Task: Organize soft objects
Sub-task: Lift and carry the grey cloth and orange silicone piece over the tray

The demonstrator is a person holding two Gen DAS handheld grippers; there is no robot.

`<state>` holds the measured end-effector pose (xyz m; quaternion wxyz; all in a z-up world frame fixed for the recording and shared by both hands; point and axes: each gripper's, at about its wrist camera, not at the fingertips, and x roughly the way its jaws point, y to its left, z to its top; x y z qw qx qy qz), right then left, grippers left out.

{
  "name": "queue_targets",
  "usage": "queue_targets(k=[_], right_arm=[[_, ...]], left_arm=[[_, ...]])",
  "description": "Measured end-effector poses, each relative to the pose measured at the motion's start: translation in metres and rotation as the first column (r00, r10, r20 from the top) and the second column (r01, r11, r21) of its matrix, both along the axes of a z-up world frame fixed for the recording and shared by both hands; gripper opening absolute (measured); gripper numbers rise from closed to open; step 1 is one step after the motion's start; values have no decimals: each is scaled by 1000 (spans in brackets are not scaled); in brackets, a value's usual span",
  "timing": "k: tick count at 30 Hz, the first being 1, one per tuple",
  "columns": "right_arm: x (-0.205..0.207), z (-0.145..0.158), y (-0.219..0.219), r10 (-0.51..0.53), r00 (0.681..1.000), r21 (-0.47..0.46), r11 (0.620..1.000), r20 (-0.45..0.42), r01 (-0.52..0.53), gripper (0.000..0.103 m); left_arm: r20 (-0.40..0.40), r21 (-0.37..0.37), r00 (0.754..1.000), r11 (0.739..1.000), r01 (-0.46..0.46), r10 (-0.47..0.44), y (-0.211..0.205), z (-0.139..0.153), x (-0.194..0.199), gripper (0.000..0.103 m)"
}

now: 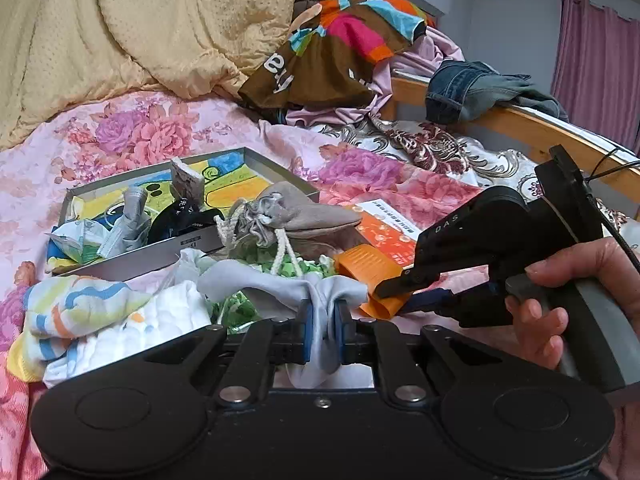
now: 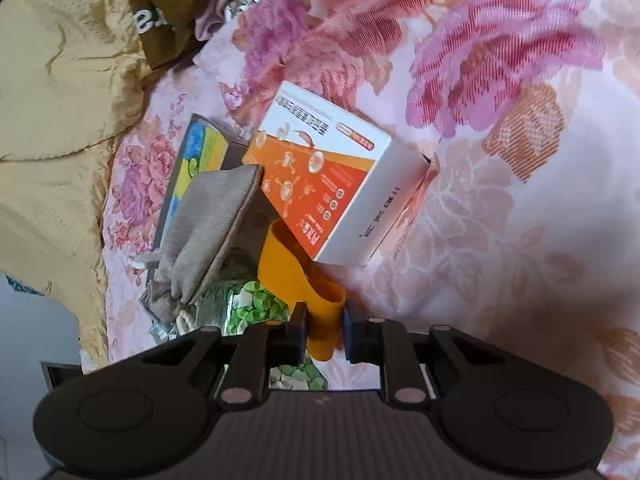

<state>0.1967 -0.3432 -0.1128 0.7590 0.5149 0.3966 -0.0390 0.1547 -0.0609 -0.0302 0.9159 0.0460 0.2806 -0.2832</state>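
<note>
My left gripper (image 1: 322,320) is shut on a fold of light grey cloth (image 1: 256,280) that lies over a green-patterned packet (image 1: 304,266) on the bed. Just to its right, a hand holds my right gripper (image 1: 394,294), which pinches an orange band (image 1: 368,266). In the right wrist view the orange band (image 2: 296,264) fills the gap of the right gripper (image 2: 325,320), with both pads against it. A grey drawstring pouch (image 1: 300,212) rests on the corner of a metal tin (image 1: 192,162). A white cloth with coloured stripes (image 1: 80,312) lies at the near left.
An orange-and-white carton (image 2: 332,184) leans on the band's far end. The tin holds masks and small dark items. A yellow quilt (image 1: 140,28), a multicoloured bag (image 1: 340,52) and jeans (image 1: 472,88) pile up behind. A wooden bed rail (image 1: 560,136) runs along the right.
</note>
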Motion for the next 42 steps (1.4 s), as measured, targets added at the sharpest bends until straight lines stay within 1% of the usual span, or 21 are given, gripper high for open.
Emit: queue_targets(k=[2,5,9,12,15,18,22,26,31,35,40,42], right_arm=[[-6,8,2,12,1000,-35,999,24,-11,18],[-18,16,4,36,997,-53,998,65,-33,18],[-44,27,11,72,991,-99,993,112,-61,18],[-59,37,17,109,984,-177,981,144,-83,18],[-75,51,24,148,971,-275,957,190,-91,18],[-91,68,32,189,949,-366,926,251,-87,18],[-110,80,43,246,923,-444,891,296,-95,17],[-126,89,54,292,897,-485,869,332,-103,17],[-143,99,63,341,860,-535,839,379,-97,17],[-151,108,62,354,831,-541,837,428,-78,17],[-163,122,52,359,788,-547,837,500,-34,17],[-164,125,46,354,778,-545,838,519,-18,17]], left_arm=[[8,-6,1000,1000,-5,5,0,3,-8,11],[24,-17,1000,1000,-14,14,0,6,-20,11],[46,-8,999,1000,-10,10,-3,7,-33,11],[54,-11,998,1000,-19,20,-4,8,-40,11],[64,-22,997,999,-50,51,-2,9,-50,11],[55,-44,994,995,-91,94,1,8,-60,11],[64,-53,991,992,-114,117,-1,12,-79,11],[60,-86,988,987,-134,139,-1,14,-95,11],[57,-98,981,979,-181,187,3,19,-106,11],[61,-113,972,970,-217,225,2,32,-111,11],[81,-115,967,966,-230,240,-6,49,-120,11],[82,-117,966,965,-236,246,-10,56,-122,11]])
